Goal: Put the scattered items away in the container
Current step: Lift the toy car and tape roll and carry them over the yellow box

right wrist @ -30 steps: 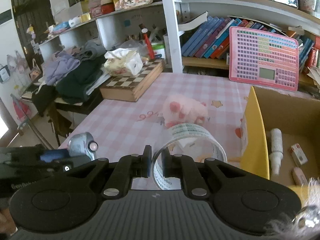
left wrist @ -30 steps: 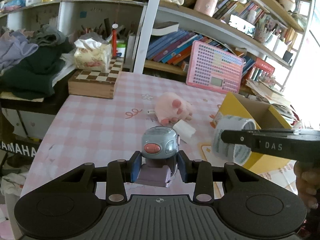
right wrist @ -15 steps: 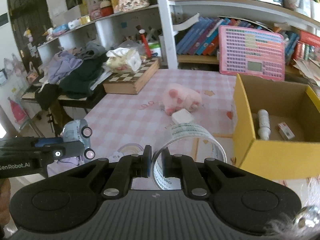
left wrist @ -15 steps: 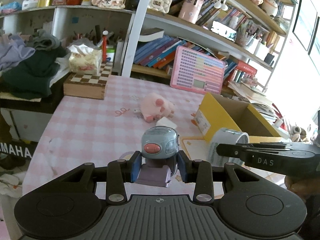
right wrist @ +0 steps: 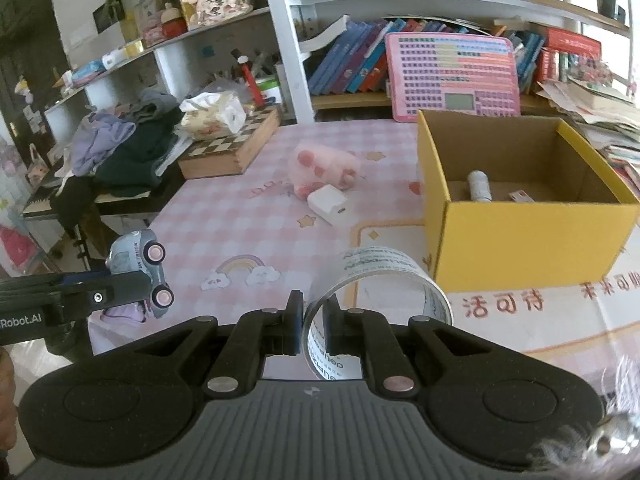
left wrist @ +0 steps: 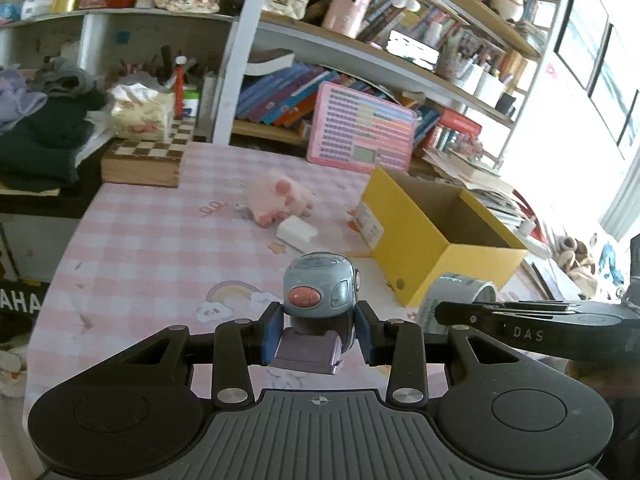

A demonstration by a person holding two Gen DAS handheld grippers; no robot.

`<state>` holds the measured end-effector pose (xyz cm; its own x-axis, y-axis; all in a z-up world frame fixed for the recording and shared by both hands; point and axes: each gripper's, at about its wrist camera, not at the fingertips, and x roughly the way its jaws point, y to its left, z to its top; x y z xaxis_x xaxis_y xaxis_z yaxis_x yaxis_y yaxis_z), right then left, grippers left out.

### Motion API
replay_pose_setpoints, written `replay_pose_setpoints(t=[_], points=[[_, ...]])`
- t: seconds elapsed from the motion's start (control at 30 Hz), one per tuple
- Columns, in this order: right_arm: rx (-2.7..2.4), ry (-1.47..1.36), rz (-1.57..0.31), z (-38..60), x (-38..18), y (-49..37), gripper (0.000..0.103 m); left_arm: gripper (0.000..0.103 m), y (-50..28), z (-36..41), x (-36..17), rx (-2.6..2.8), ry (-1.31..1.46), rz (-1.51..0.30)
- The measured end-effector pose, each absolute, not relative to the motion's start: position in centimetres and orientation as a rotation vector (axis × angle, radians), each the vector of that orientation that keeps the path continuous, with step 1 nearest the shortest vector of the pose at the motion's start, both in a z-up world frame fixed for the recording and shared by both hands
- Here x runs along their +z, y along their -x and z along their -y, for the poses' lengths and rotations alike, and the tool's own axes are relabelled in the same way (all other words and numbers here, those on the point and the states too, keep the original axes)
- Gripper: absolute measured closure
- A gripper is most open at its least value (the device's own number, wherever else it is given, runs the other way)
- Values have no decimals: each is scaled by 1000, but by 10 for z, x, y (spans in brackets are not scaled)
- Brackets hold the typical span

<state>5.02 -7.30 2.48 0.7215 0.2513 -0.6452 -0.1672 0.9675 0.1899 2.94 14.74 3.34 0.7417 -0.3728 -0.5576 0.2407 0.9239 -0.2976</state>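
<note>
My left gripper [left wrist: 318, 330] is shut on a grey-blue toy car [left wrist: 320, 286] with pink wheels, held above the near edge of the pink checked table; the same toy car [right wrist: 138, 270] shows at the left of the right wrist view. My right gripper [right wrist: 311, 326] is shut on the wall of a clear tape roll [right wrist: 384, 280], held in the air in front of the yellow cardboard box [right wrist: 520, 236]. The tape roll [left wrist: 456, 292] also shows in the left wrist view, near the box [left wrist: 416, 236]. A white bottle [right wrist: 478, 186] and a small packet [right wrist: 520, 197] lie in the box.
A pink plush toy [right wrist: 324, 168] and a white charger block [right wrist: 328, 202] lie mid-table, left of the box. A chessboard case [right wrist: 232, 148] with a tissue pack sits at the back left beside piled clothes [right wrist: 128, 148]. A pink tablet [right wrist: 452, 76] leans against the bookshelf.
Both grippers have drawn back towards the near side with their loads, so the table and box look farther off. The box has swung into fuller view. Neither grip has altered.
</note>
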Motion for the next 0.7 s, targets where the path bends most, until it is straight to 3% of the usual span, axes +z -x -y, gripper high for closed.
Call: replay_pose_setpoints(t=[0.7], points=[[59, -186, -722, 126, 22, -12, 93, 66, -31, -91, 31, -525, 153, -683]])
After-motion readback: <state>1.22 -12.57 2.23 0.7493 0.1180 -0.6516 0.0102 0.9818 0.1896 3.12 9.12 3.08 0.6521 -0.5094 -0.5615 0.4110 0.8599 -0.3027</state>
